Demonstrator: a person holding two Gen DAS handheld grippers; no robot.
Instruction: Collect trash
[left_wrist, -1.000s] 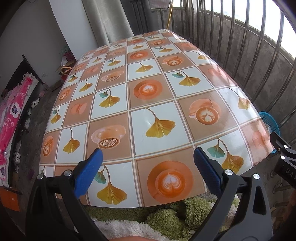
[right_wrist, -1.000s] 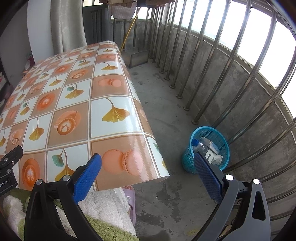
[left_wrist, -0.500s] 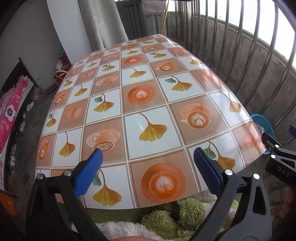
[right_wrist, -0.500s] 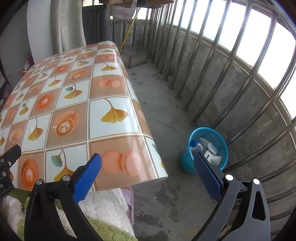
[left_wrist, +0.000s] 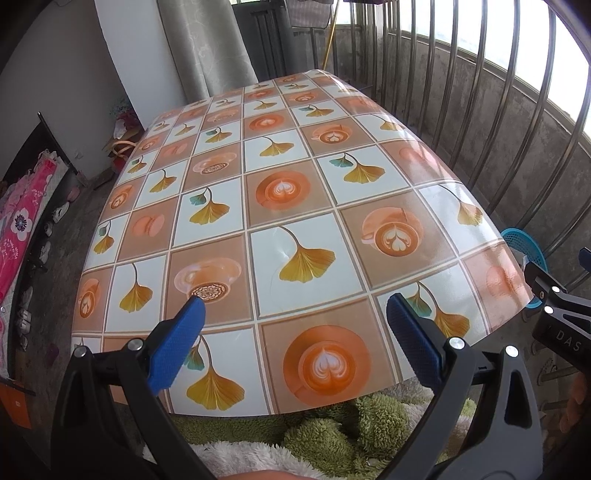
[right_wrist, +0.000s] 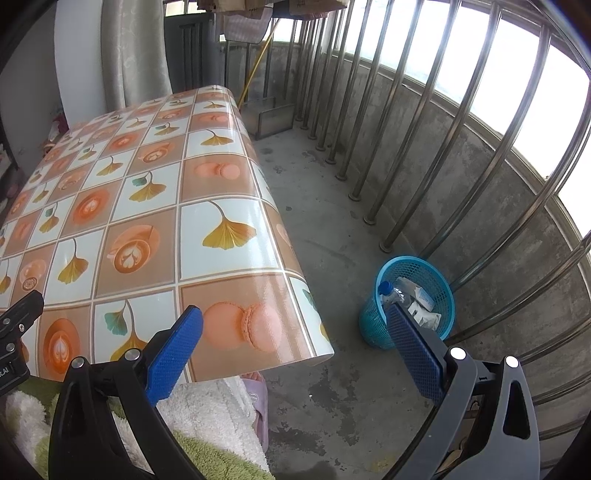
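Blue ribbed pads line both grippers, set on black plastic arms with silver rivets; the left gripper (left_wrist: 295, 341) stands with jaws wide and nothing between them above the near table edge, and the right gripper (right_wrist: 295, 349) likewise spreads wide and bare over the table's near right corner. Just below them lies shaggy green and white fleece (right_wrist: 207, 417), with a pale purple slipper (right_wrist: 258, 398) on the floor beside it. Glossy oilcloth covers the table (left_wrist: 295, 206), printed in a square grid of yellow ginkgo leaves, latte cups and pink macarons, its edges curling down over the sides. To the right of the table, on rough stained concrete floor (right_wrist: 332, 229), stands a round turquoise mesh basket (right_wrist: 373, 328), upright with its mouth up, close to the railing. Inside it lies a clear plastic bottle (right_wrist: 397, 293) with a blue cap, tilted with the cap toward the table, along with crumpled white paper and a small carton (right_wrist: 423, 297). Beyond, round steel bars (right_wrist: 391, 155) rise from a low concrete wall, and a grey patterned curtain (left_wrist: 207, 48) hangs at the far end.
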